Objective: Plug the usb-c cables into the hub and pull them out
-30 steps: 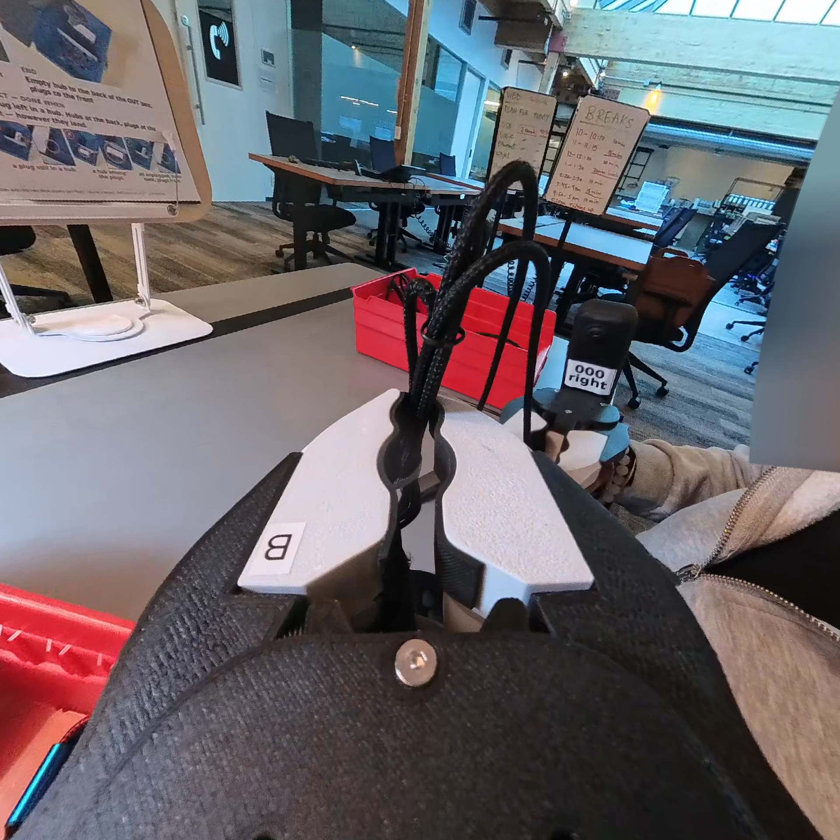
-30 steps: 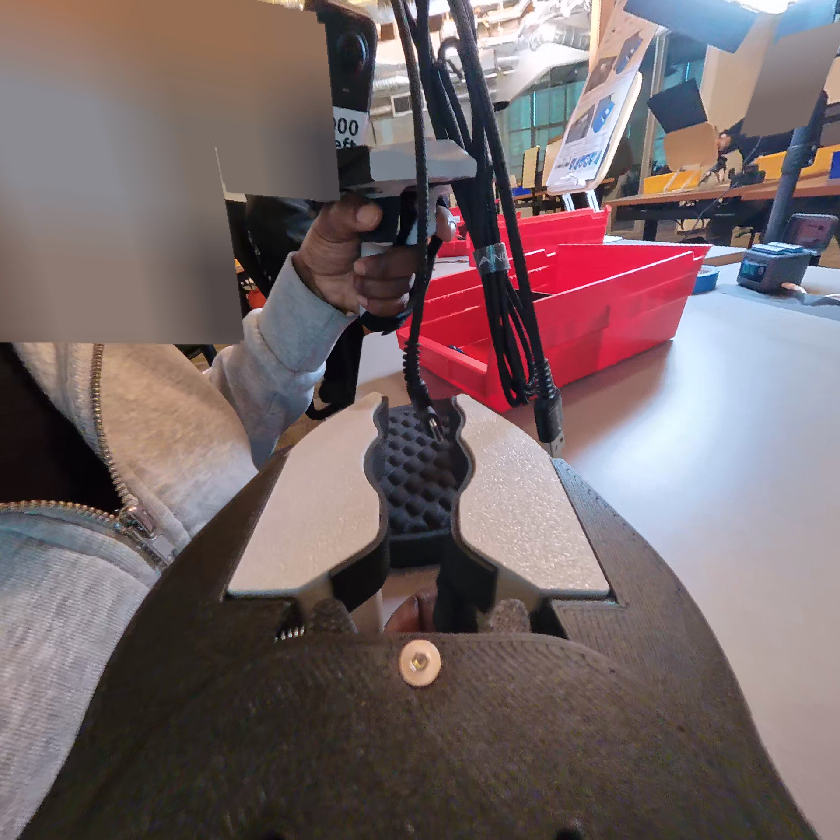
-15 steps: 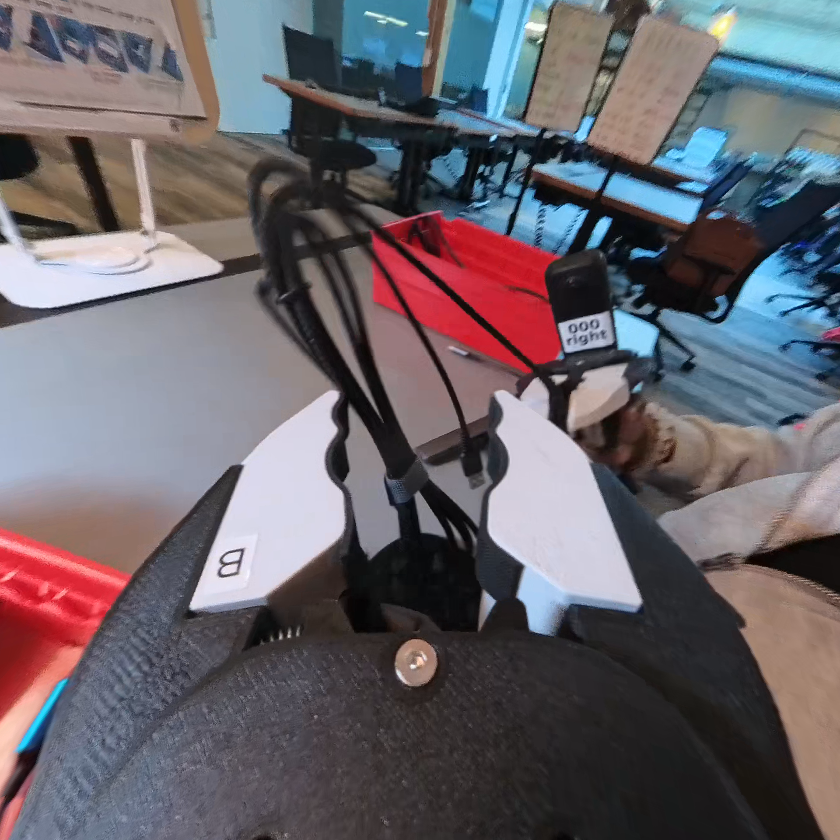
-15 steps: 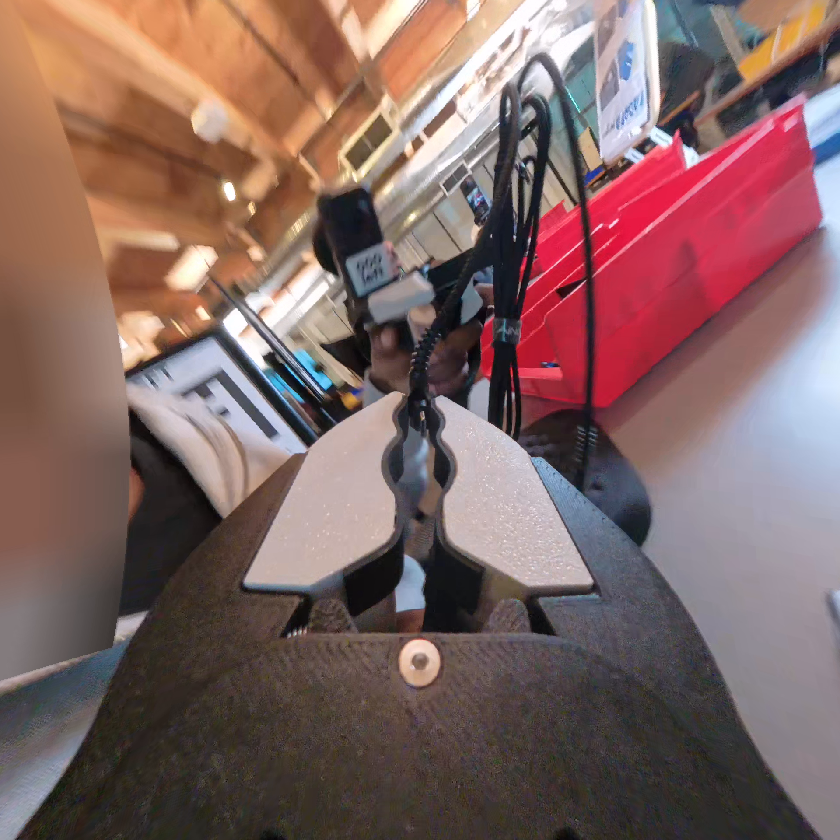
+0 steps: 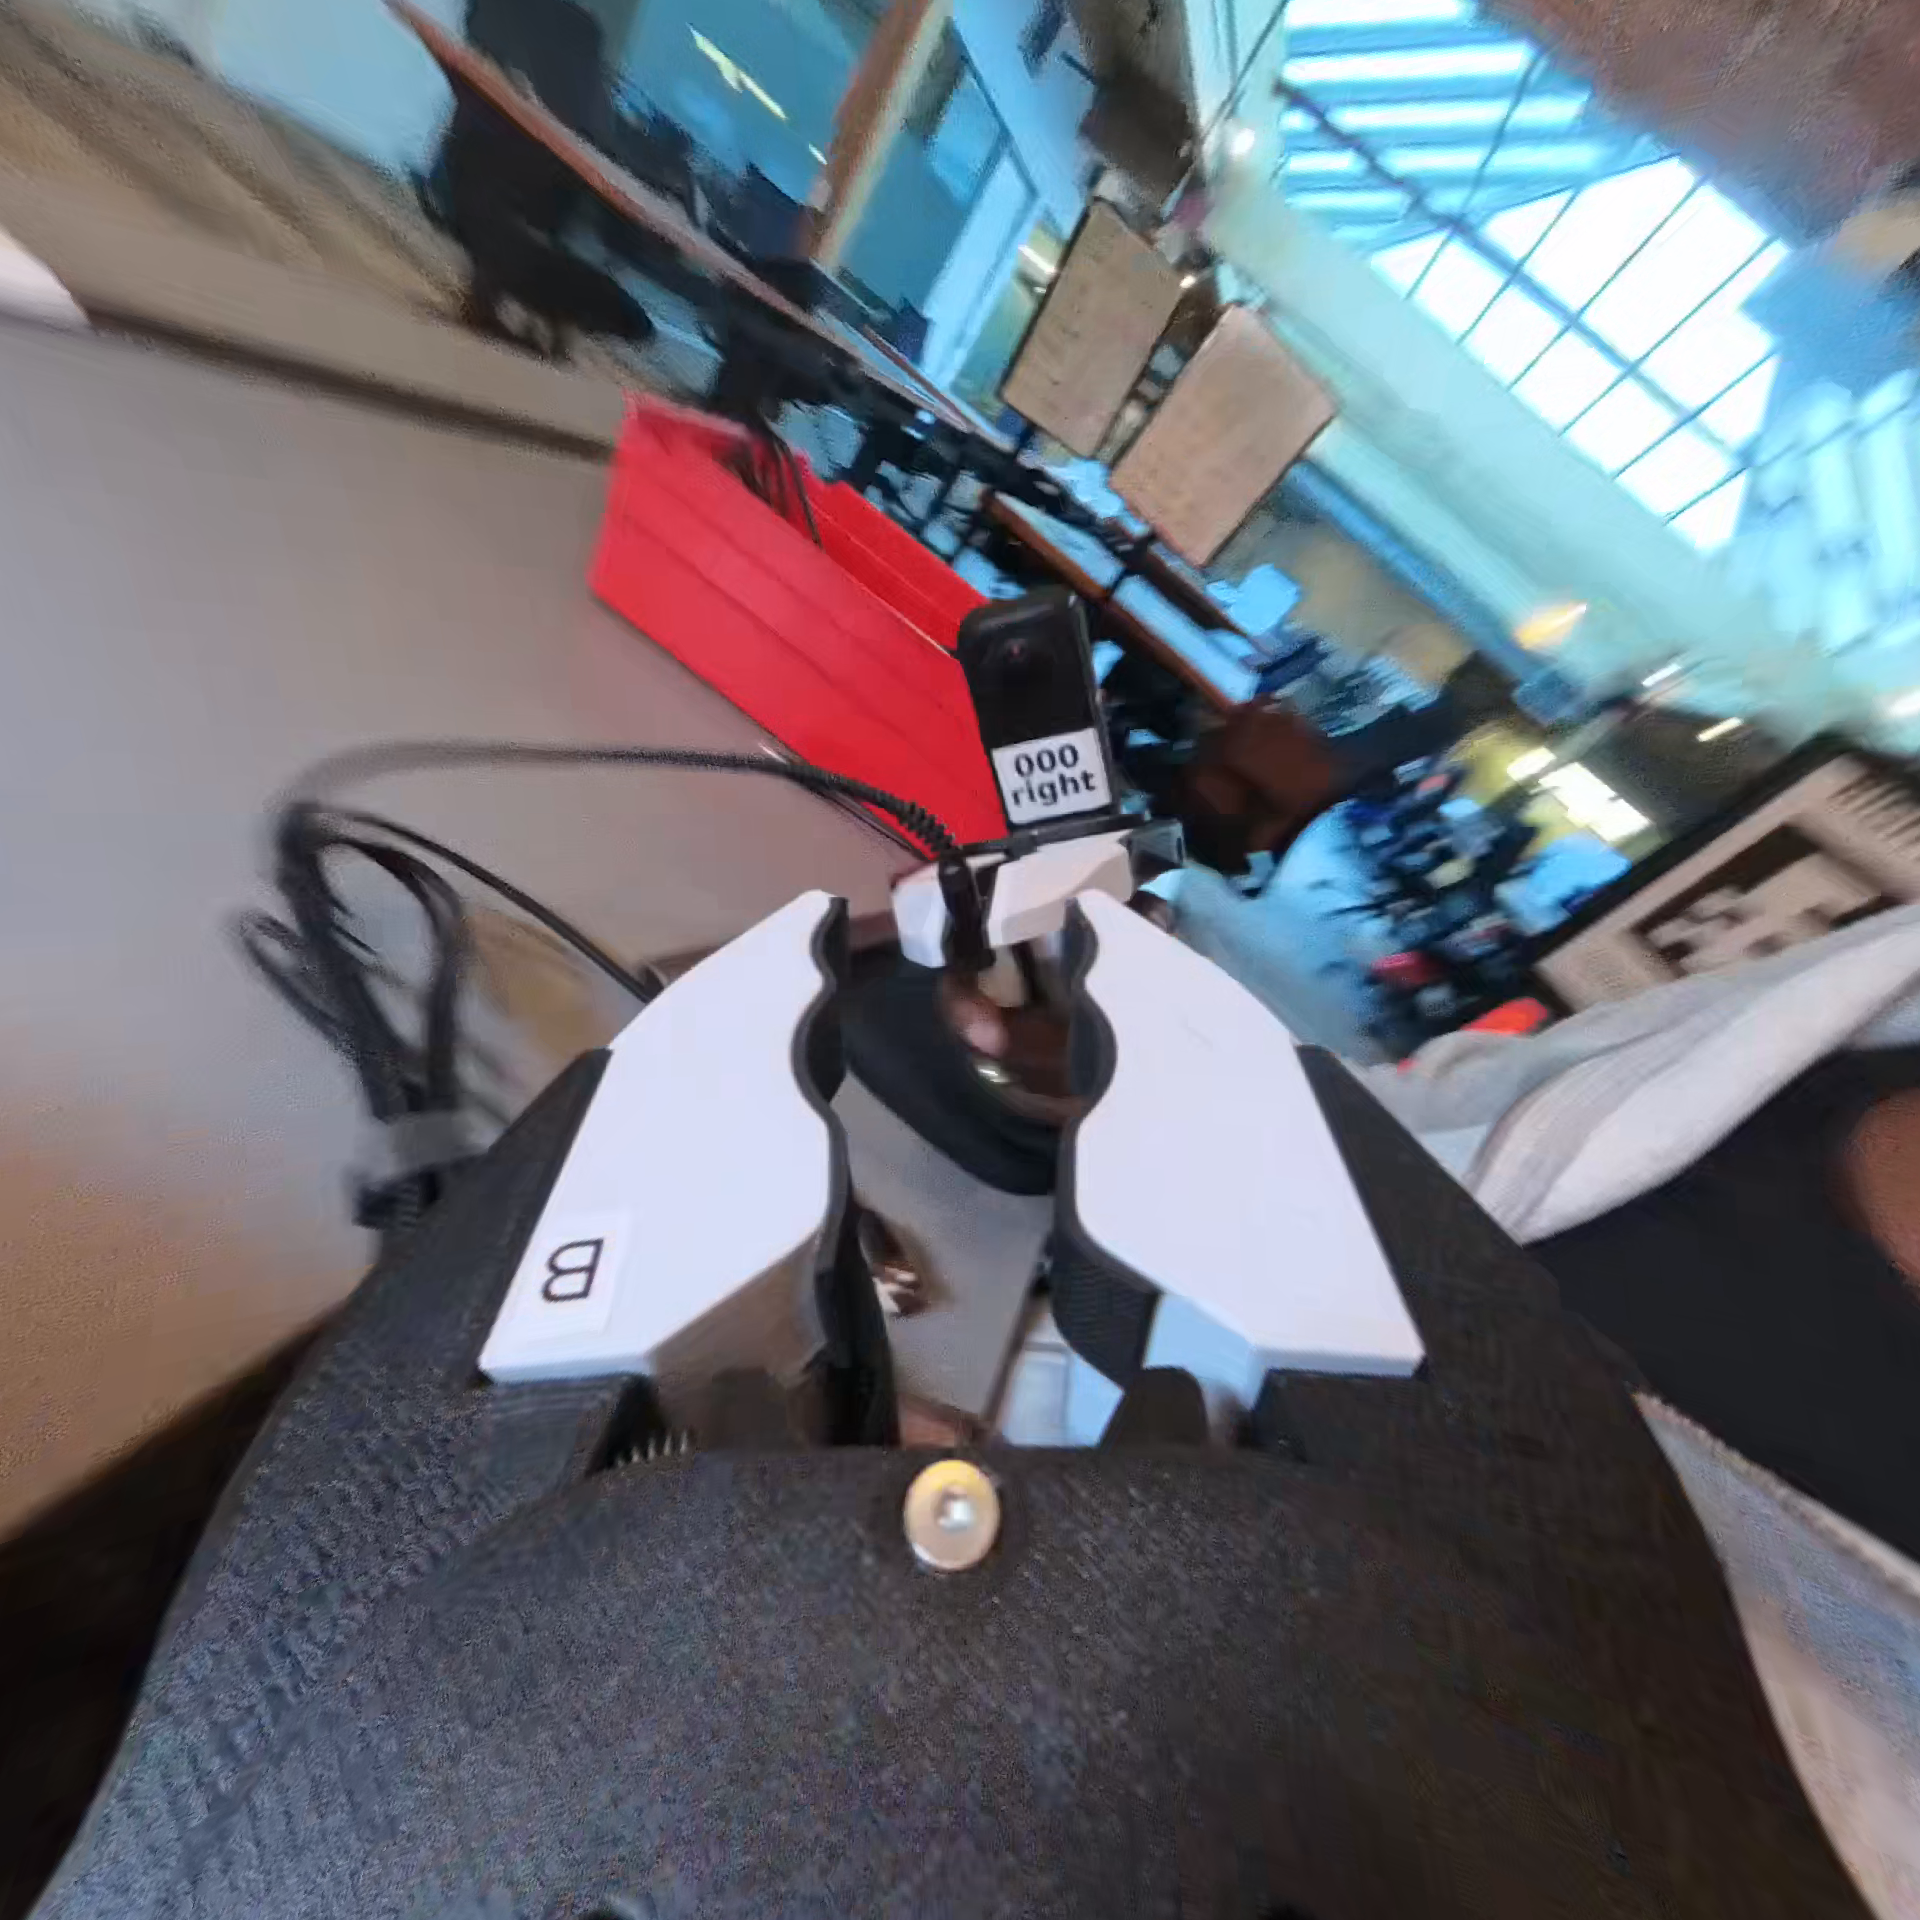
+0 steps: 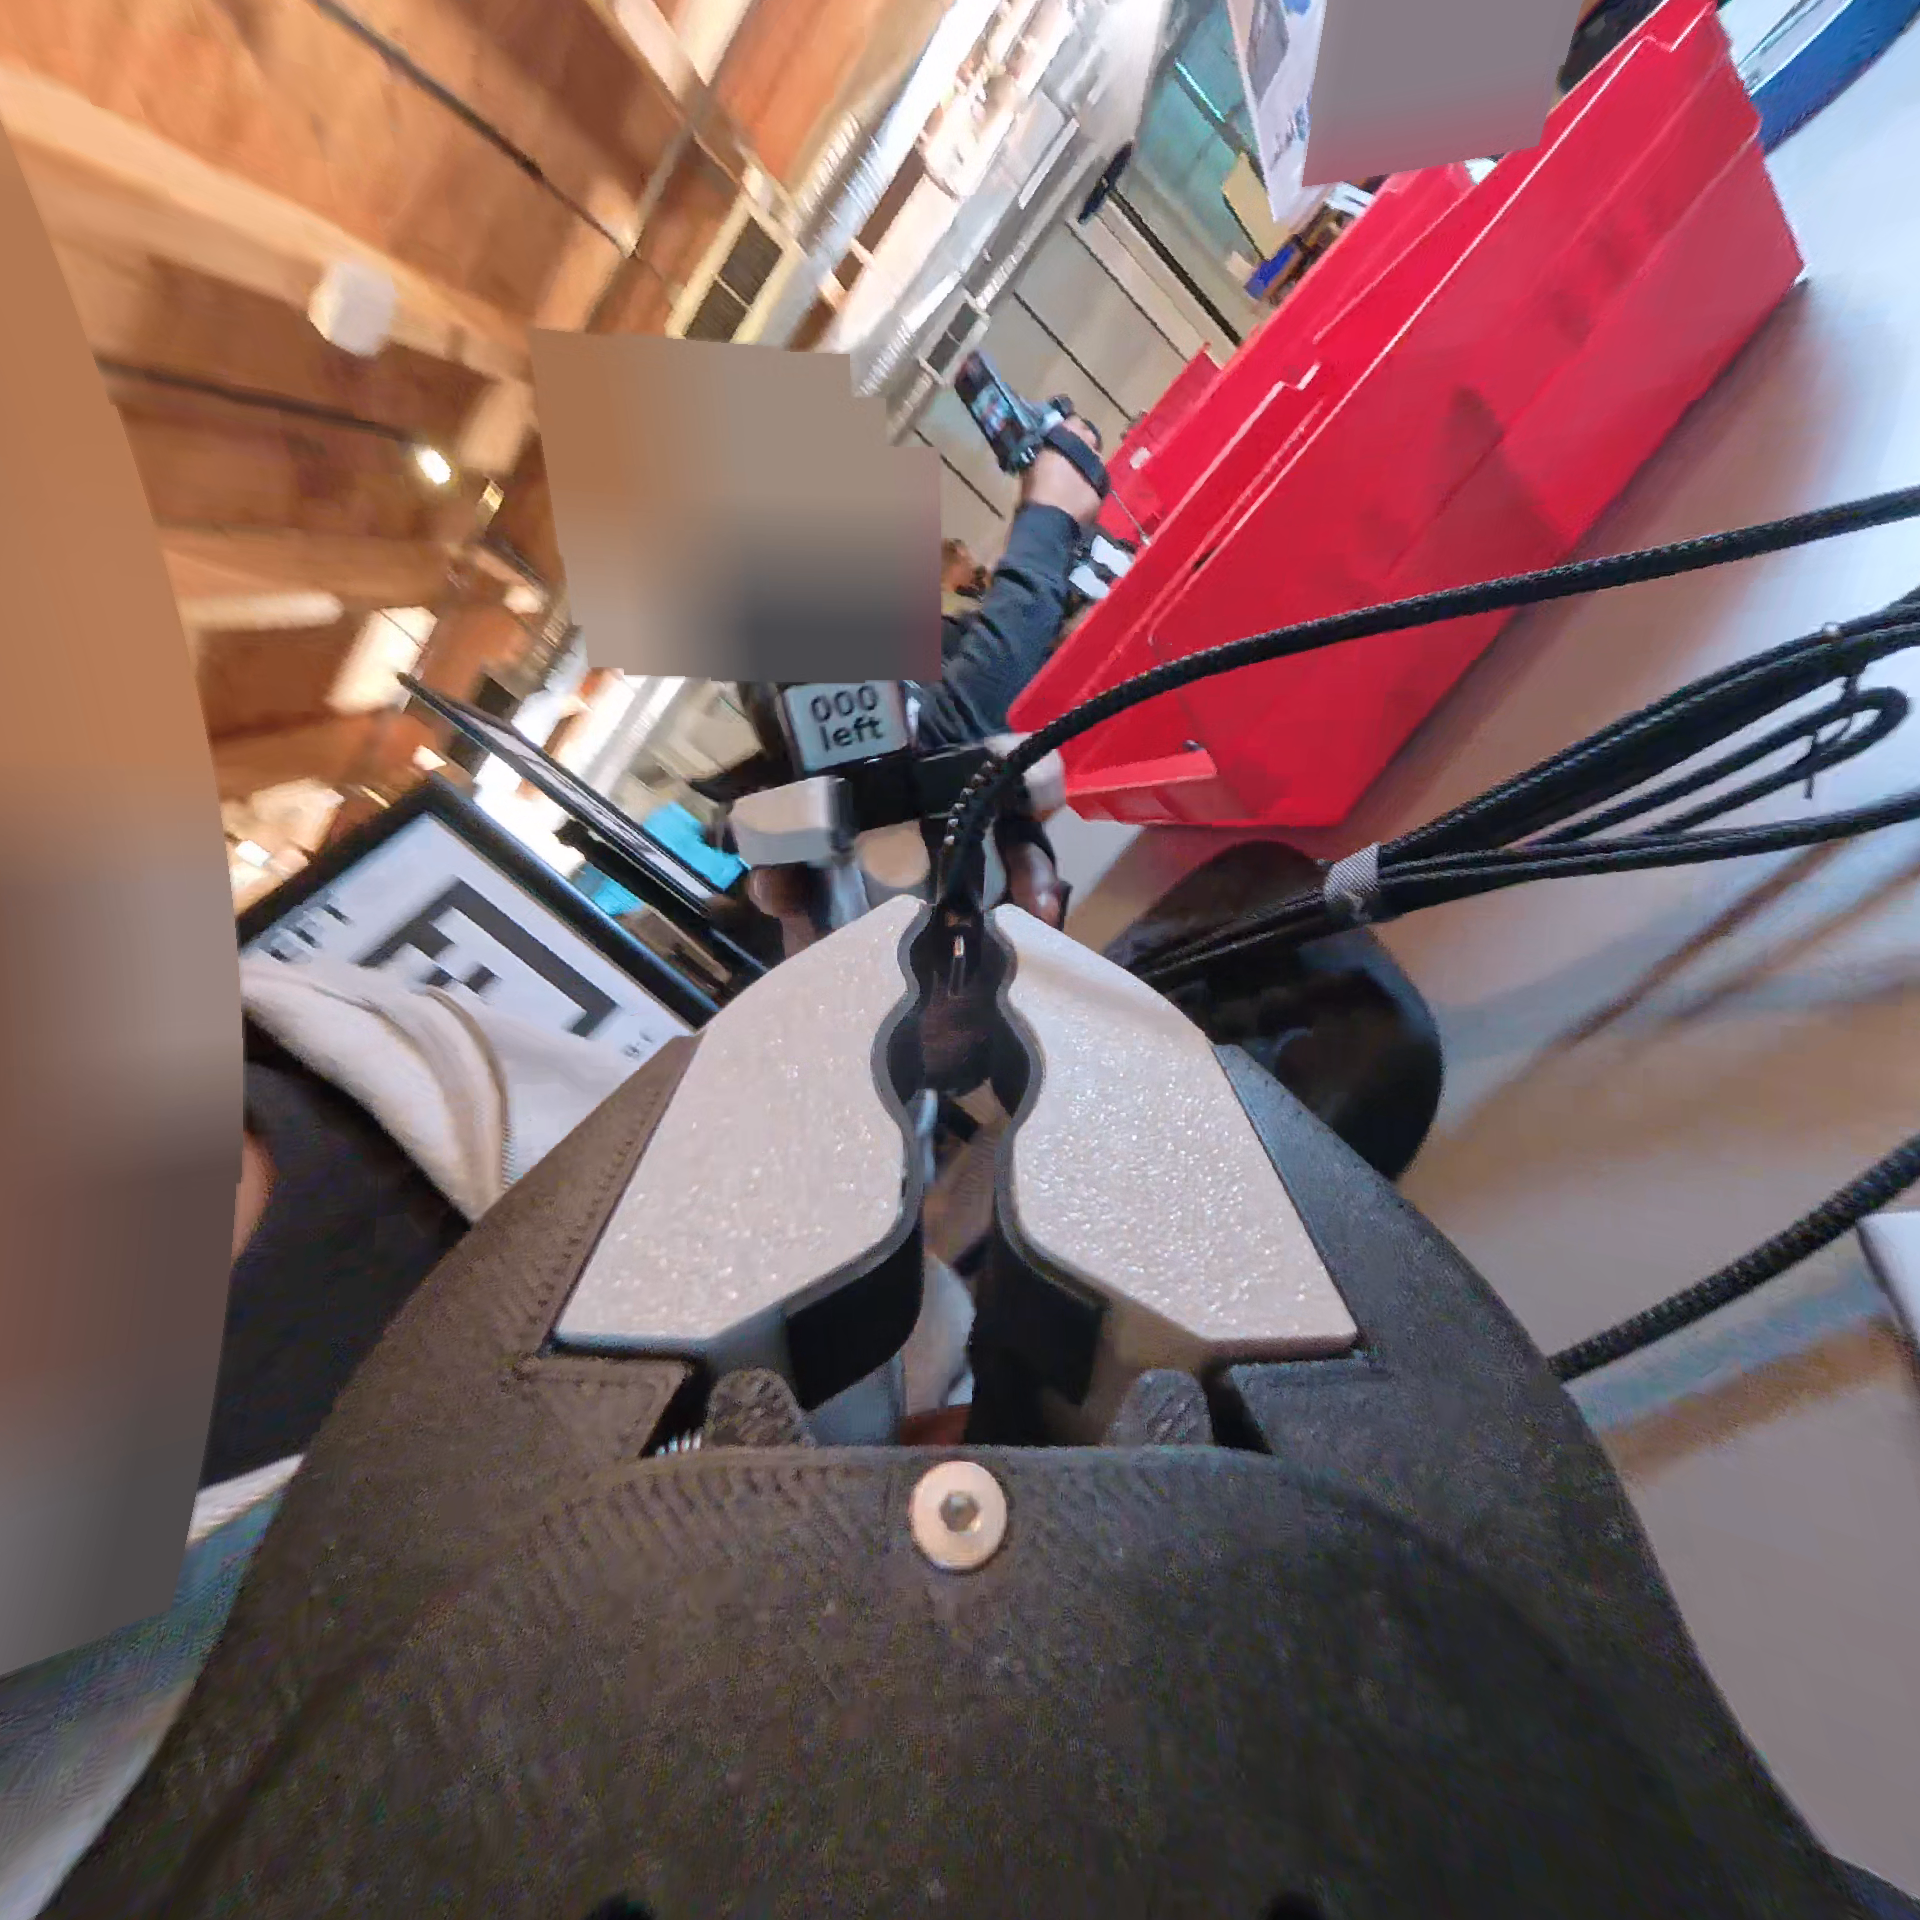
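My right gripper (image 6: 956, 935) is shut on the plug end of a black braided usb-c cable (image 6: 1351, 634), which runs off to the right. The rest of the cables form a bundle (image 6: 1558, 831) bound by a grey tie, lying toward the table. My left gripper (image 5: 956, 935) is open with nothing between its fingers. The bundle (image 5: 353, 987) hangs just left of it, blurred. Straight ahead in the left wrist view, the right gripper (image 5: 1003, 894) holds the plug, with the cable (image 5: 582, 753) arcing left. I cannot make out the hub.
A red bin (image 5: 790, 623) stands on the grey table (image 5: 208, 623) beyond the grippers; red bins (image 6: 1455, 468) also show in the right wrist view. A pale flat object (image 6: 1893, 1273) lies at the right edge. The person's grey sleeve (image 5: 1662, 1060) is on the right. My two grippers' fingertips are within a few centimetres of each other.
My left gripper opened and let the cable bundle go; it now hangs to its left. My right gripper closed on a plug and stays shut. Both views have tilted.
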Tool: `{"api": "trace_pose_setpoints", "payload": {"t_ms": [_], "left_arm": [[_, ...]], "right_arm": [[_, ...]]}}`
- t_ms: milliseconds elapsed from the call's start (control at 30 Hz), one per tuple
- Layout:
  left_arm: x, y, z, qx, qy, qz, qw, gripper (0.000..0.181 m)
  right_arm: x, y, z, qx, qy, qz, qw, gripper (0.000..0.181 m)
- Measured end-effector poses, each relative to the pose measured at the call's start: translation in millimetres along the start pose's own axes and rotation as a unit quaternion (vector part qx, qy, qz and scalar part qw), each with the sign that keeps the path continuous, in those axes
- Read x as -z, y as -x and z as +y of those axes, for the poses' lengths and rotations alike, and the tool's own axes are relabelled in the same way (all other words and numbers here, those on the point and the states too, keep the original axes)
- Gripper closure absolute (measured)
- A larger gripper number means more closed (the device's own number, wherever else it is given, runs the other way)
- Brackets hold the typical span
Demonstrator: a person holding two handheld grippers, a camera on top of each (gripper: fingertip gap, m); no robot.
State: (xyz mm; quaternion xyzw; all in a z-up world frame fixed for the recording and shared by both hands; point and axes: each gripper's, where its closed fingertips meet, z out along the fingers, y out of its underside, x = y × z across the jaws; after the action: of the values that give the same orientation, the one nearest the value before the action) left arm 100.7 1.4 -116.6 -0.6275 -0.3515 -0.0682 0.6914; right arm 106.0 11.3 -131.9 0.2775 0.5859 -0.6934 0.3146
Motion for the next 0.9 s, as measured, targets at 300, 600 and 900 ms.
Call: {"api": "trace_pose_setpoints", "payload": {"t_ms": [300, 600, 900], "left_arm": [[-21.5, 1.9, 20.4, 0.050, 0.012, 0.045, 0.998, 0.173], [-8.6, 10.9, 9.6, 0.094, -0.025, 0.052, 0.994, 0.173], [-13.9, 8.6, 15.8, 0.089, -0.013, 0.054, 0.994, 0.173]], "right_arm": [[-4.8, -5.3, 13.1, 0.048, 0.043, 0.038, 0.997, 0.174], [6.1, -8.0, 1.2, 0.056, 0.027, 0.051, 0.997, 0.160], [-0.8, -6.6, 7.0, 0.033, 0.031, 0.033, 0.998, 0.176]]}}
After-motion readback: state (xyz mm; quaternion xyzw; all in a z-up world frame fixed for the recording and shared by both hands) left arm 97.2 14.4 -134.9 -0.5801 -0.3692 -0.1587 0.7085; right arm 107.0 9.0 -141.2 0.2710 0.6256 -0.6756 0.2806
